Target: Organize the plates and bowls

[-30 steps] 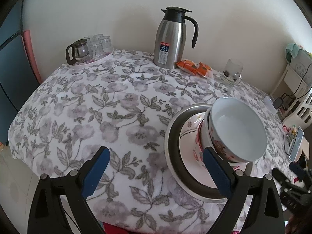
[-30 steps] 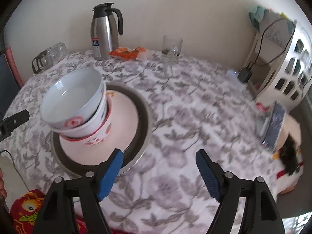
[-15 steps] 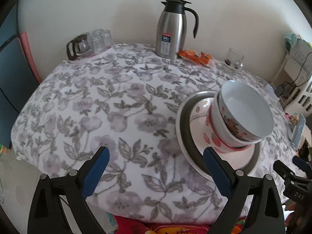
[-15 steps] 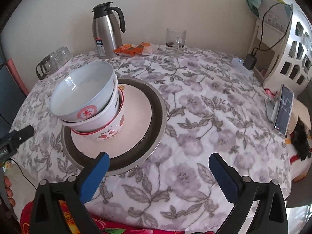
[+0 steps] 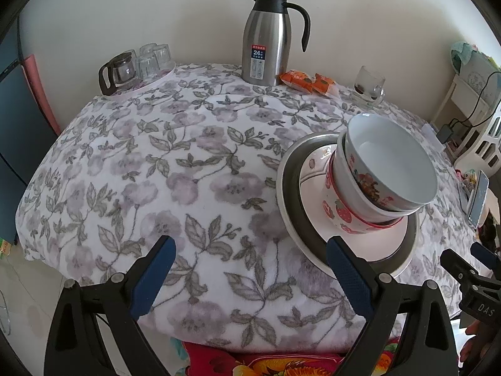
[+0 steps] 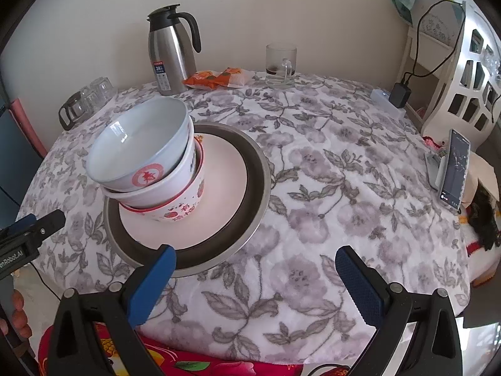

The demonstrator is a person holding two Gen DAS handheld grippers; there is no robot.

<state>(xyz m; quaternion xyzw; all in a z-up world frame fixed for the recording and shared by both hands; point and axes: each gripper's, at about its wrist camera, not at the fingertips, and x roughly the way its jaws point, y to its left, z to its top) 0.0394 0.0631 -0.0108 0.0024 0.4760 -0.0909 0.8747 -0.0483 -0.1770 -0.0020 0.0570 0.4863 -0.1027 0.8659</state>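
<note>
Seemingly finished: bowls [image 6: 147, 163] sat nested on stacked plates [image 6: 219, 194] just ahead; both grippers, left gripper [image 5: 247, 279] and right gripper [image 6: 255, 285], gaped, released.

Pink plate [image 6: 219, 181]: its left part is hidden under the stacked bowls [image 6: 150, 163].
Lowest bowl: mostly covered by the two nested in it; only the wall shows.
Flask label [image 5: 258, 62]: small print unreadable.
Phone [image 6: 454, 169]: screen content too small to tell.
Hand [image 6: 18, 313]: cut by the left edge.
</note>
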